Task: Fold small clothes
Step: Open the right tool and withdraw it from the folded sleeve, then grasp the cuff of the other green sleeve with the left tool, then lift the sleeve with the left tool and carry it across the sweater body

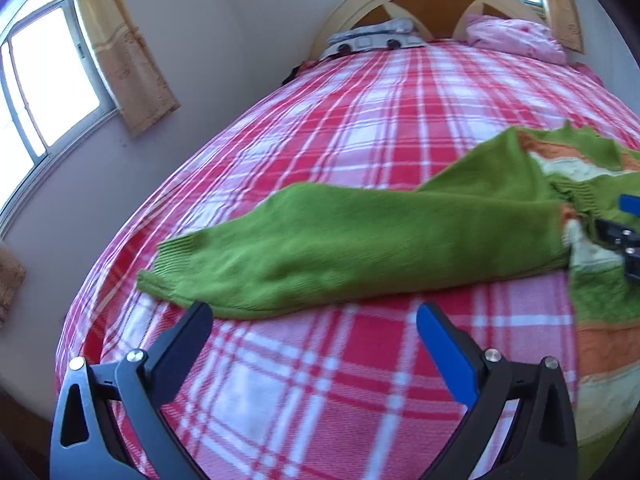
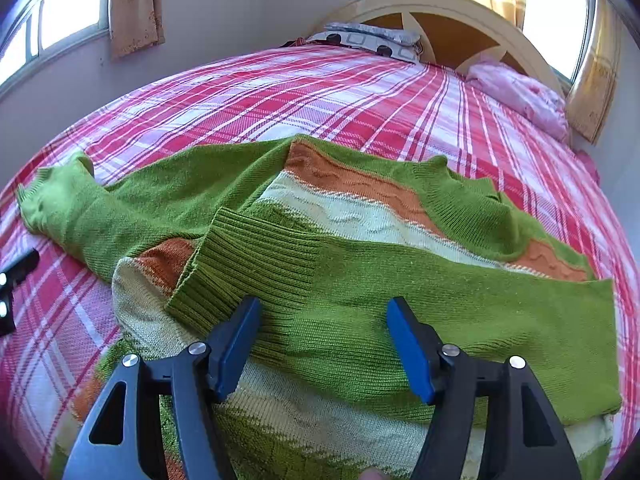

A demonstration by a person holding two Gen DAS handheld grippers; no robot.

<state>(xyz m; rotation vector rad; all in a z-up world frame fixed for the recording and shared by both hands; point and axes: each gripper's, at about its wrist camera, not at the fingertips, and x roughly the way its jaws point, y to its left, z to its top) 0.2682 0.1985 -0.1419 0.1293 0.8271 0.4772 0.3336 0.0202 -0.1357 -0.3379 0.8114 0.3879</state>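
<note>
A small green sweater (image 2: 360, 280) with orange and cream stripes lies flat on the red plaid bed. One sleeve (image 2: 400, 312) is folded across its body, with the ribbed cuff (image 2: 248, 264) at the left. The other sleeve (image 1: 340, 252) stretches out to the left. My left gripper (image 1: 314, 316) is open and empty, just in front of that outstretched sleeve near its cuff (image 1: 172, 268). My right gripper (image 2: 322, 312) is open and empty, hovering over the folded sleeve; it also shows in the left wrist view (image 1: 624, 240).
The plaid bedspread (image 1: 360, 112) covers the whole bed. A patterned pillow (image 2: 372, 40) and a pink bundle (image 2: 520, 92) lie by the headboard (image 2: 452, 12). A wall with curtained windows (image 1: 48, 80) runs along the bed's left side.
</note>
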